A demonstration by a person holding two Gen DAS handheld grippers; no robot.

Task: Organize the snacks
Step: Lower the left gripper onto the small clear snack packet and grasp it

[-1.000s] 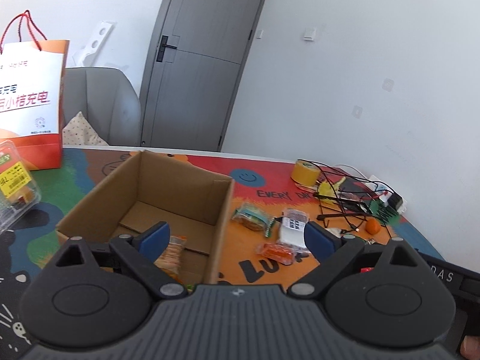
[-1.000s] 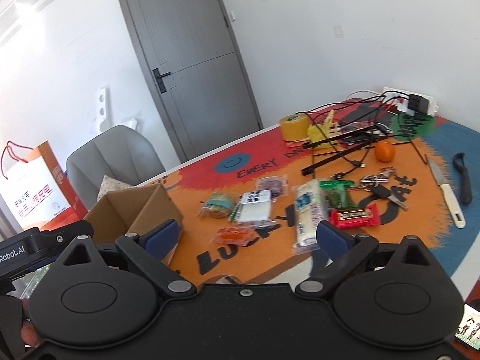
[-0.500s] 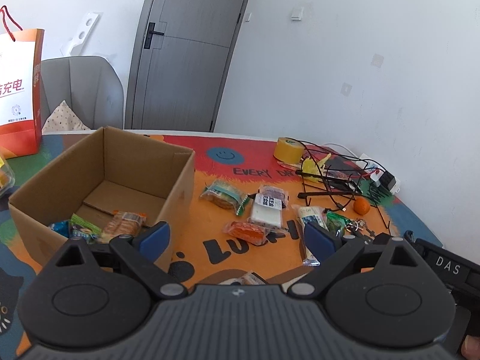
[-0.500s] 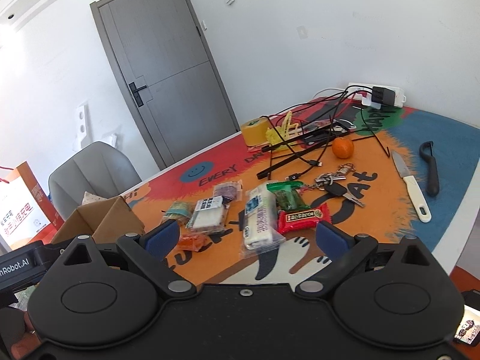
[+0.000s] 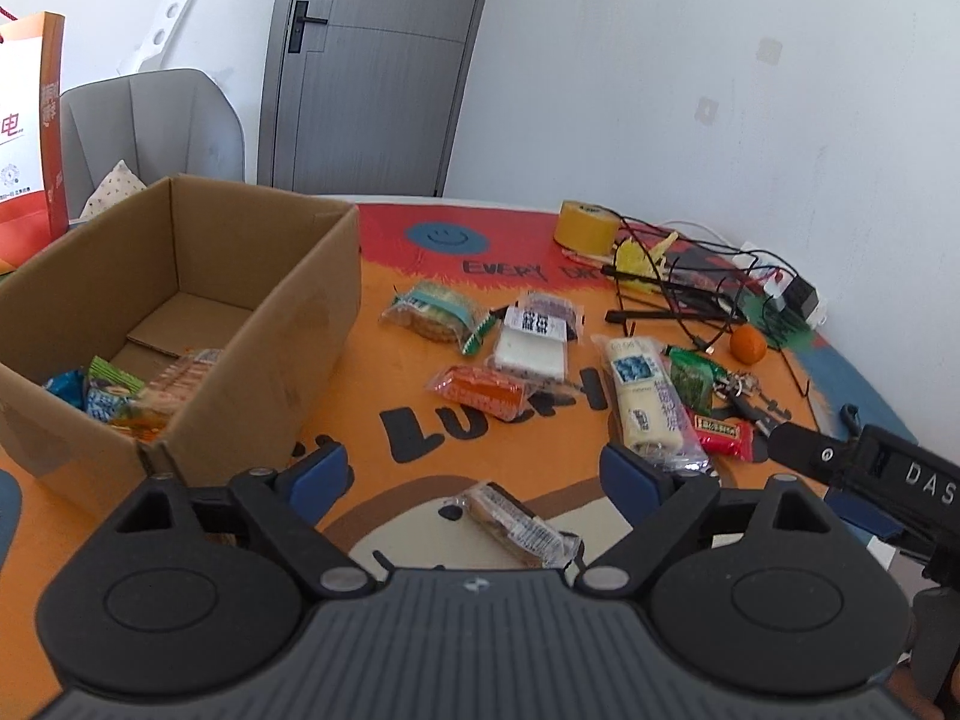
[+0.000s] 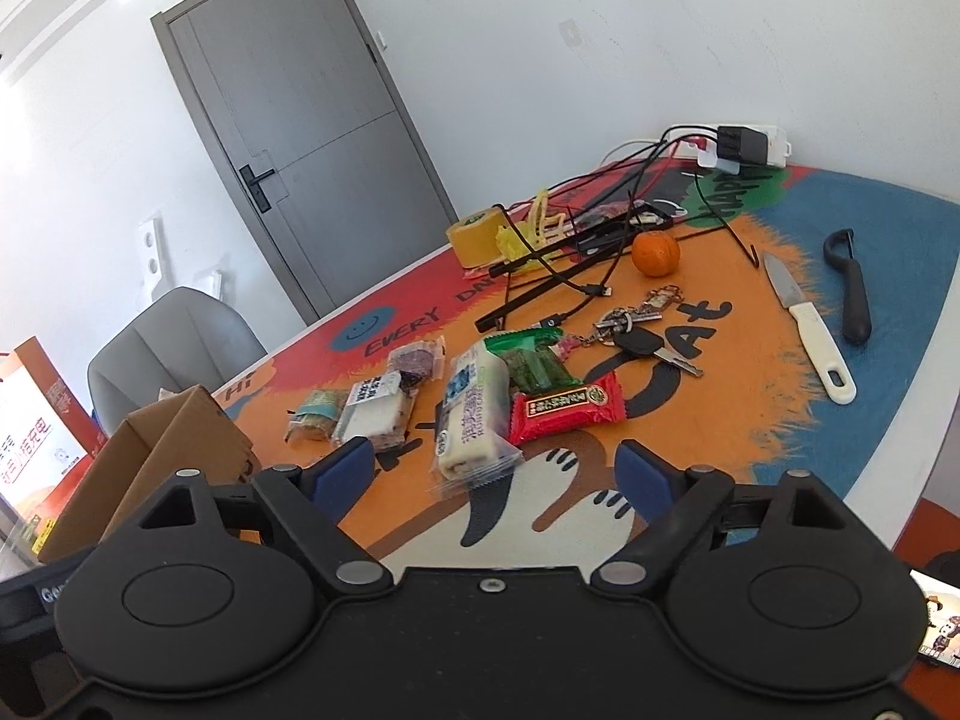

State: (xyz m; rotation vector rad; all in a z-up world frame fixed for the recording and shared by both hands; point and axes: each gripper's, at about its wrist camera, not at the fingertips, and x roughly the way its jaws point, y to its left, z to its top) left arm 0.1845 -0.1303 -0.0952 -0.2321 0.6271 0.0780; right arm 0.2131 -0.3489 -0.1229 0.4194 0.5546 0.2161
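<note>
Left wrist view is showing the left gripper [image 5: 474, 474] hanging with jaws spread and empty over one small packet [image 5: 517, 525]. The cardboard box [image 5: 288, 324] is holding about three snacks [image 5: 129, 393]; seven more packets are lying loose on the mat [image 5: 420, 462] — among them one long white bar [image 5: 647, 405]. The right gripper [image 6: 495, 471] is gaping too, holding nothing, above that white bar and one red packet [image 6: 564, 408].

Bright, even daylight; sharp focus, soft shadows, strong fisheye bending at edges.
</note>
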